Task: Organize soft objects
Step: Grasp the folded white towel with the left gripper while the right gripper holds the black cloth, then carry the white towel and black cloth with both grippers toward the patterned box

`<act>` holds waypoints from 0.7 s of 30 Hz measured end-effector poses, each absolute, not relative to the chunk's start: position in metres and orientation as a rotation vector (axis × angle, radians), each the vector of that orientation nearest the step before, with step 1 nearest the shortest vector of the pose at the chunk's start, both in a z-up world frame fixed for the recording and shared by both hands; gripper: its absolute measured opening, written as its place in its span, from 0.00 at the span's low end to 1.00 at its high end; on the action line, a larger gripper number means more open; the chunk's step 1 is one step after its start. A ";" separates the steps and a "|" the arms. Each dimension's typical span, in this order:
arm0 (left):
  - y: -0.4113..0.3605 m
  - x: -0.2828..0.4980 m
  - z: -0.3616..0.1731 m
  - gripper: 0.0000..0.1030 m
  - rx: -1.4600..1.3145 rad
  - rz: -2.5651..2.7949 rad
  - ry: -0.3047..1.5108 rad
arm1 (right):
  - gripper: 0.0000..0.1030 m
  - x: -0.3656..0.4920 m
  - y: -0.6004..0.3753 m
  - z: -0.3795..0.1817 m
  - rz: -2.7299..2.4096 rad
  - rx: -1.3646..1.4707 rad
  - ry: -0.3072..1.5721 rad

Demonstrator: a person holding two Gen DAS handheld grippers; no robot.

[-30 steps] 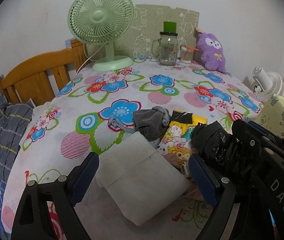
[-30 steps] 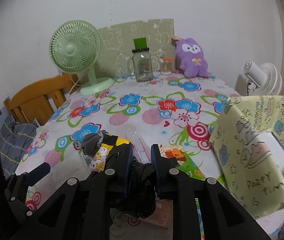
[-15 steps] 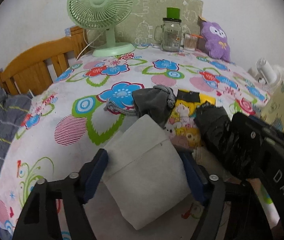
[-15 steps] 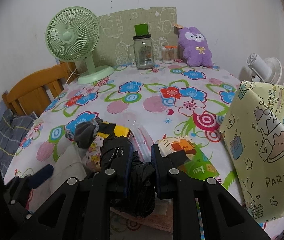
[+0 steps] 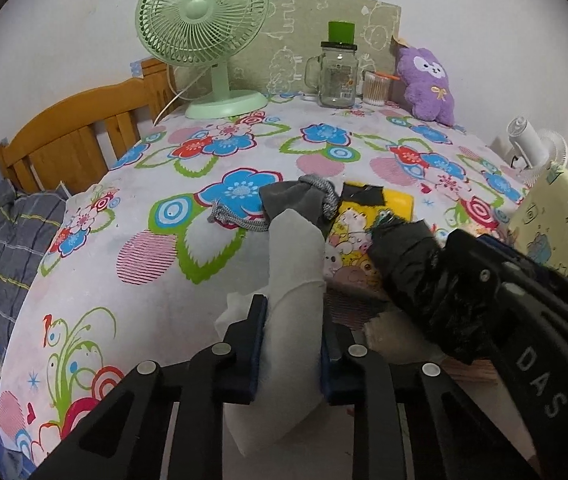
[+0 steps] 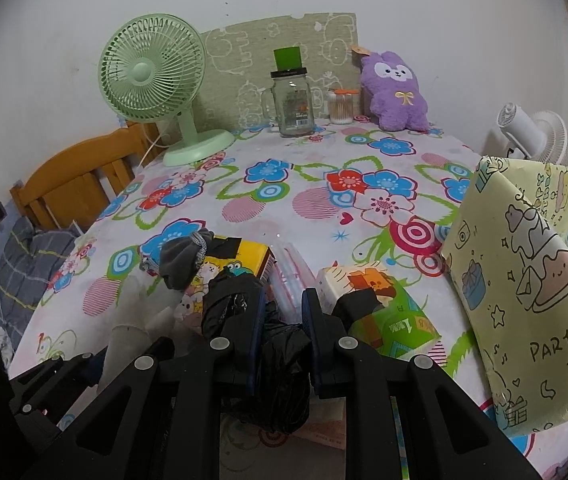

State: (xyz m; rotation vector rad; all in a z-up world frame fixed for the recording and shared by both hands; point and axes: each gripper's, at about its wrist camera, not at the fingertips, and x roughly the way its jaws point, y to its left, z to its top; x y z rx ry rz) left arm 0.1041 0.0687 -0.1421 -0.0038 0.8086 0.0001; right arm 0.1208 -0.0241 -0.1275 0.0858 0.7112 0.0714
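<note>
On the near edge of the flowered counter (image 5: 212, 264), left wrist view: left gripper (image 5: 292, 344) is clamped on a white cloth pouch (image 5: 294, 264), fingers pressed into both its sides. The pouch bulges upward between them, its top corner reaching the grey drawstring bag (image 5: 300, 200) lying on the cloth beyond. Just right of the grey bag lies a yellow cartoon-print pack (image 5: 360, 224). Further right, the right gripper's black frame enters, with a crumpled black plastic bag (image 5: 416, 280) held in it. Far side of the counter: green desk fan (image 5: 204, 36), glass mug jar (image 5: 338, 76) with green lid, small cup of cotton swabs (image 5: 376, 88), purple plush toy (image 5: 430, 84) against the wall. A wooden headboard (image 5: 76, 140) stands off the left edge.

Right wrist view: right gripper (image 6: 284, 324) is closed on the black plastic bag (image 6: 276, 360), which bunches between and below the fingers. Ahead of the tips, a clear pink-striped packet (image 6: 290, 268) lies flat; to its left the yellow pack (image 6: 244, 256) with the grey drawstring bag (image 6: 182, 258) overlapping its left end. Just right of the gripper, a green-and-orange tissue pack (image 6: 384, 312) rests on the counter. A pale yellow "PARTY" paper bag (image 6: 532, 288) stands at the right edge. The white pouch (image 6: 140, 320) and left gripper show dimly at lower left.
</note>
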 end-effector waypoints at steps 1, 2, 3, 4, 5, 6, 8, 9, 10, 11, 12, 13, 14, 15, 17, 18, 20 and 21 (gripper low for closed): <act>0.068 0.103 -0.140 0.19 -0.006 -0.004 0.805 | 0.21 0.120 -0.024 -0.127 0.073 0.087 0.711; 0.067 0.102 -0.139 0.19 -0.007 -0.008 0.802 | 0.21 0.119 -0.024 -0.125 0.074 0.089 0.709; 0.065 0.101 -0.136 0.19 -0.005 -0.008 0.797 | 0.22 0.118 -0.024 -0.124 0.076 0.090 0.707; 0.064 0.100 -0.134 0.19 -0.005 -0.010 0.793 | 0.22 0.117 -0.025 -0.123 0.077 0.092 0.705; 0.064 0.100 -0.133 0.19 -0.005 -0.013 0.790 | 0.22 0.116 -0.025 -0.121 0.078 0.093 0.701; 0.063 0.099 -0.130 0.19 -0.005 -0.014 0.785 | 0.22 0.115 -0.026 -0.120 0.078 0.094 0.698; 0.062 0.097 -0.126 0.19 -0.006 -0.016 0.775 | 0.22 0.114 -0.027 -0.116 0.080 0.098 0.692; 0.061 0.096 -0.123 0.19 -0.006 -0.016 0.770 | 0.22 0.113 -0.027 -0.115 0.080 0.099 0.689; 0.060 0.095 -0.121 0.19 -0.007 -0.017 0.766 | 0.22 0.112 -0.028 -0.113 0.082 0.100 0.687; 0.059 0.094 -0.118 0.19 -0.008 -0.018 0.761 | 0.22 0.110 -0.028 -0.112 0.085 0.102 0.685; 0.058 0.093 -0.116 0.19 -0.003 -0.018 0.755 | 0.22 0.109 -0.029 -0.110 0.088 0.105 0.683; 0.057 0.092 -0.114 0.19 -0.002 -0.017 0.752 | 0.22 0.107 -0.029 -0.107 0.089 0.108 0.680; 0.056 0.091 -0.112 0.19 -0.002 -0.019 0.748 | 0.22 0.105 -0.029 -0.104 0.091 0.107 0.673; 0.055 0.090 -0.110 0.19 -0.002 -0.019 0.745 | 0.22 0.104 -0.030 -0.102 0.092 0.107 0.668; 0.053 0.087 -0.105 0.19 0.000 -0.018 0.734 | 0.22 0.101 -0.031 -0.096 0.094 0.110 0.661; 0.053 0.085 -0.103 0.19 0.000 -0.018 0.729 | 0.22 0.100 -0.032 -0.094 0.095 0.112 0.656; 0.051 0.083 -0.098 0.19 0.000 -0.020 0.721 | 0.22 0.098 -0.033 -0.088 0.094 0.109 0.648; 0.050 0.082 -0.096 0.19 0.000 -0.022 0.716 | 0.22 0.096 -0.034 -0.086 0.094 0.107 0.644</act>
